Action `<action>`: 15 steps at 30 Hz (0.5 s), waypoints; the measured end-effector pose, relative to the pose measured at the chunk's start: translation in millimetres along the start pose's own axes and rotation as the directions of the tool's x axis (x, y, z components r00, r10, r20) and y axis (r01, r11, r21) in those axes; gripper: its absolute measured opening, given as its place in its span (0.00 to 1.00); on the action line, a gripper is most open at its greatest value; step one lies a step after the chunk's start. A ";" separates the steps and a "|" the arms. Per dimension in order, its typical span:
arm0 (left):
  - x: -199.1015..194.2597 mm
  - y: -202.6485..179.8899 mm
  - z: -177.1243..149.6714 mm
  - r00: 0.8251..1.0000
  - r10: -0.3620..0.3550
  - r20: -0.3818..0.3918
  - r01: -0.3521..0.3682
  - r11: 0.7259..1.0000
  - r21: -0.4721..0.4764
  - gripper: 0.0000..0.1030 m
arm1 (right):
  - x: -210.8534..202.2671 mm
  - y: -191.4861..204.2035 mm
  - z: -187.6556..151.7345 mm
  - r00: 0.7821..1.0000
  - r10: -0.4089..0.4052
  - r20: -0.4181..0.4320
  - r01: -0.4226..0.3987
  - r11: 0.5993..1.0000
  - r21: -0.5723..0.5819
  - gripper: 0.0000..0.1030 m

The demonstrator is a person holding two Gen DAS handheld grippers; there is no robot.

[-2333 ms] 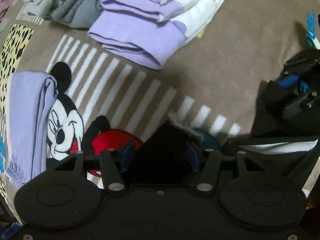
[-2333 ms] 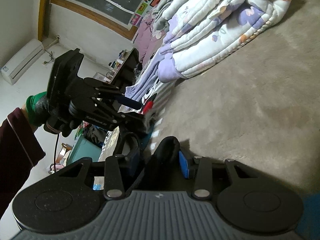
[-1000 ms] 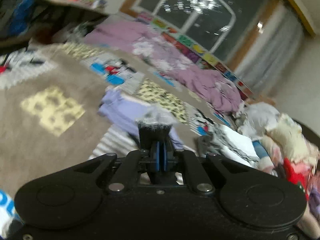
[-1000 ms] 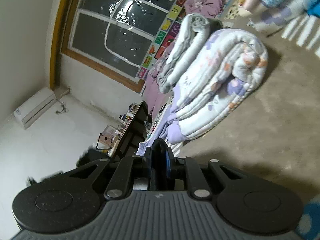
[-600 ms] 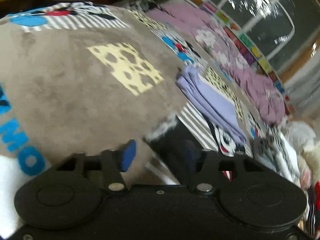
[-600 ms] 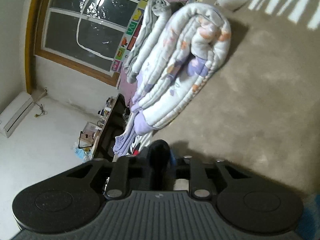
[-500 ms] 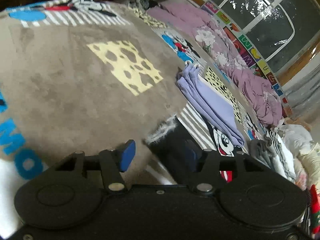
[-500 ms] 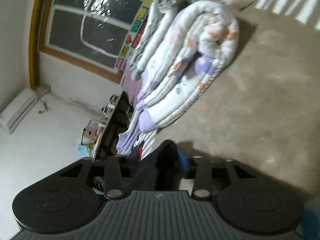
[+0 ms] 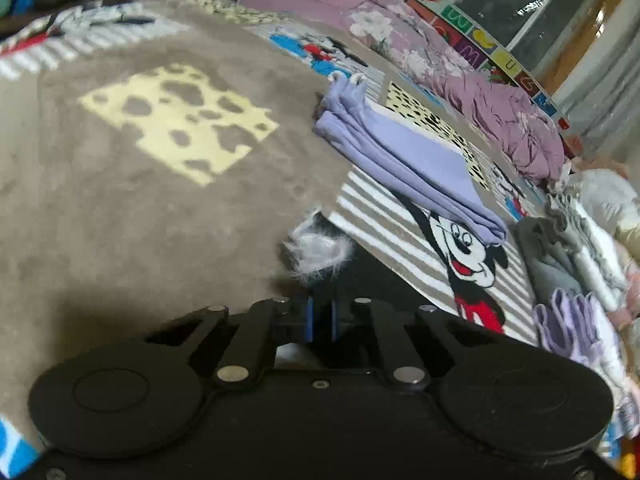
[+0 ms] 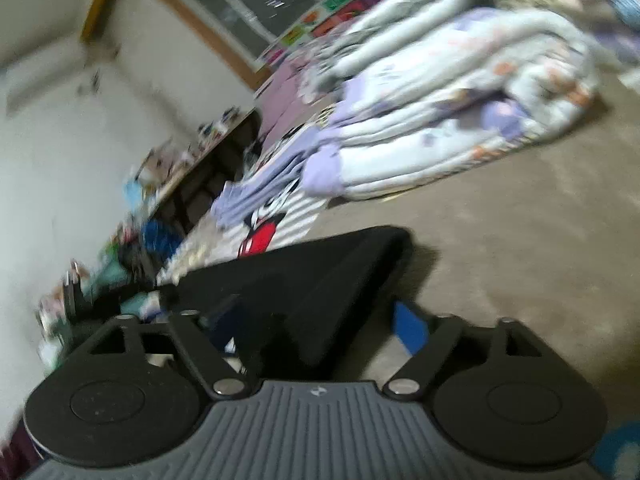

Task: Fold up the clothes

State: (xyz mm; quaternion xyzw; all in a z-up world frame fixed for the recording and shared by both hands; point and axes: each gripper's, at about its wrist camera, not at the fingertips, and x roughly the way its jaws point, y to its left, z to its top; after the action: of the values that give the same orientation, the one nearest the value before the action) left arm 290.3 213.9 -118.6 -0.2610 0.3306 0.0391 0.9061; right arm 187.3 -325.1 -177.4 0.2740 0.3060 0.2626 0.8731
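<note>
1. Left hand-held gripper has its blue pads drawn close together, pinching the near edge of a black garment with a white fuzzy trim; the trim sticks up just ahead of the fingertips.
2. Right hand-held gripper is opening, its jaws wide; the right blue pad stands clear of the same black garment, which lies as a flat wedge between the jaws. Whether the left pad touches the cloth cannot be told, as that side is dark and blurred.
3. Beneath both hand-held grippers spreads a grey-brown plush blanket printed with a cartoon mouse, white stripes and a yellow spotted patch; the garment lies on it.
4. Ahead and right of the left hand-held gripper, a folded lilac garment lies across the cartoon mouse's head.
5. Far right of the left hand-held gripper sits a stack of folded grey and white clothes, with a lilac piece just below it.
6. Ahead and right of the right hand-held gripper lies a thick folded white quilt with lilac and orange flowers, well apart from the black garment.
7. Beyond everything, a crumpled mauve quilt runs along below a dark window.
</note>
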 end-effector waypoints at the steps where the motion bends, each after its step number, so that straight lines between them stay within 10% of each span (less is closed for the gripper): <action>1: -9.8 -0.8 3.7 0.998 -0.023 0.055 0.023 1.000 0.000 0.05 | 1.0 5.0 -1.6 1.000 -0.008 -0.006 0.008 0.999 -0.033 0.84; 5: -32.0 -2.0 18.1 0.982 -0.057 0.181 0.045 0.997 0.069 0.05 | -2.9 13.2 -4.1 1.000 -0.019 -0.004 0.018 0.997 -0.070 0.85; 9: 0.2 21.0 11.6 0.999 0.036 0.039 -0.037 0.999 0.037 0.08 | -7.0 6.8 -4.1 1.000 -0.006 -0.002 0.006 0.998 -0.057 0.85; 15: -21.1 22.9 15.6 0.987 0.115 0.109 -0.117 0.993 0.011 0.36 | -4.6 2.9 -0.9 1.000 0.008 0.000 -0.008 1.000 -0.026 0.86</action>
State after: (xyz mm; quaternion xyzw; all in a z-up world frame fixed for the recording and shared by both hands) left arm 277.3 243.5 -105.7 -0.2308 0.2959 0.1031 0.9212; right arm 182.7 -325.7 -174.4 0.2639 0.3014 0.2699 0.8756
